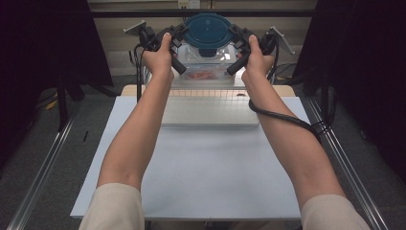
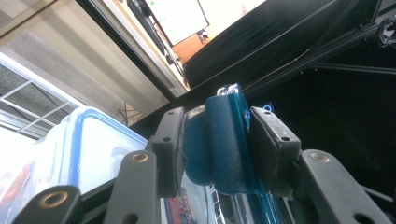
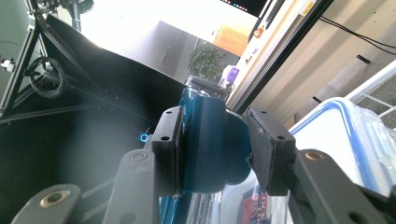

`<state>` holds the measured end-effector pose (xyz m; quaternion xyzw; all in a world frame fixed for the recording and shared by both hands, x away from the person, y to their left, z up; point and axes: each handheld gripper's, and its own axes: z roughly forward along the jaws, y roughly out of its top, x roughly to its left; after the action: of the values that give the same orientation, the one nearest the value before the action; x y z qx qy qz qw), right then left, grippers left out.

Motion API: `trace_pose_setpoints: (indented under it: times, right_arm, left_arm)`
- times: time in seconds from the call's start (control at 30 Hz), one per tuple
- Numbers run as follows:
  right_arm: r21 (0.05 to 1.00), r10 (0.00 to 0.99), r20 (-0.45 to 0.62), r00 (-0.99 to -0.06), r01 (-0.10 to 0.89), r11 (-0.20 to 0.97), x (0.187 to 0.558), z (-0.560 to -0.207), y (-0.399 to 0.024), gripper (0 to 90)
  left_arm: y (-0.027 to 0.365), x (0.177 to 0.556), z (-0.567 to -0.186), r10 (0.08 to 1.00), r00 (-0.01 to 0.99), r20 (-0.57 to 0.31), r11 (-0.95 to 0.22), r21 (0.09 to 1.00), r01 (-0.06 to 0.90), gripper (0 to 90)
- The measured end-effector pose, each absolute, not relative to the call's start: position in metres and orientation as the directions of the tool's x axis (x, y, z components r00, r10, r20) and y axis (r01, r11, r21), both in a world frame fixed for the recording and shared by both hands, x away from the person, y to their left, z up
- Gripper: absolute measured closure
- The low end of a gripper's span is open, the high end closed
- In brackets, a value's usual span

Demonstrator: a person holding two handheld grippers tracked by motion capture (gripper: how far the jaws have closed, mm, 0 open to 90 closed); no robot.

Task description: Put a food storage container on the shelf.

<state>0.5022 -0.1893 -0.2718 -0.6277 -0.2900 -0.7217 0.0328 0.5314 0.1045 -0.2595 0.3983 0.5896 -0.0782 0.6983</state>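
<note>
Both hands reach to the far end of the tabletop (image 1: 201, 158), where the left tool (image 1: 178, 34) and the right tool (image 1: 238, 34) each clamp a side handle of a dark blue lidded pot (image 1: 207, 29) held up between them. In the left gripper view the two black jaws press on the blue handle (image 2: 219, 144) from both sides, and the right gripper view shows the same grip on the other handle (image 3: 210, 144). The pot sits just above a clear plastic container (image 1: 208, 67) with a blue-rimmed lid, beyond a pale flat board (image 1: 210, 115) on the tabletop.
</note>
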Motion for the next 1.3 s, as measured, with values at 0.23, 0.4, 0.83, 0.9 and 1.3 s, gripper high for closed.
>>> trace_pose_setpoints:
  times: [0.23,0.4,0.83,0.9,1.3]
  right_arm:
    - [0.370,0.317,0.929,-0.193,0.420,-0.829,0.507,-0.274,-0.190,56.3]
    - [0.376,0.330,0.926,-0.182,0.409,-0.832,0.509,-0.275,-0.186,53.7]
    - [0.452,0.390,0.892,-0.230,0.398,-0.798,0.507,-0.274,-0.188,38.6]
    - [0.454,0.385,0.890,-0.244,0.402,-0.795,0.503,-0.274,-0.189,37.2]
    - [0.468,0.367,0.879,-0.303,0.411,-0.782,0.468,-0.286,-0.192,34.3]
  left_arm:
    - [0.103,0.534,-0.261,0.377,0.285,-0.882,0.669,0.471,0.575,55.4]
    - [0.103,0.537,-0.266,0.367,0.275,-0.889,0.681,0.458,0.572,53.9]
    - [0.103,0.528,-0.265,0.431,0.319,-0.844,0.633,0.535,0.560,34.6]
    - [0.103,0.524,-0.266,0.420,0.328,-0.846,0.627,0.532,0.569,28.9]
    - [0.101,0.491,-0.266,0.455,0.380,-0.805,0.595,0.592,0.543,20.4]
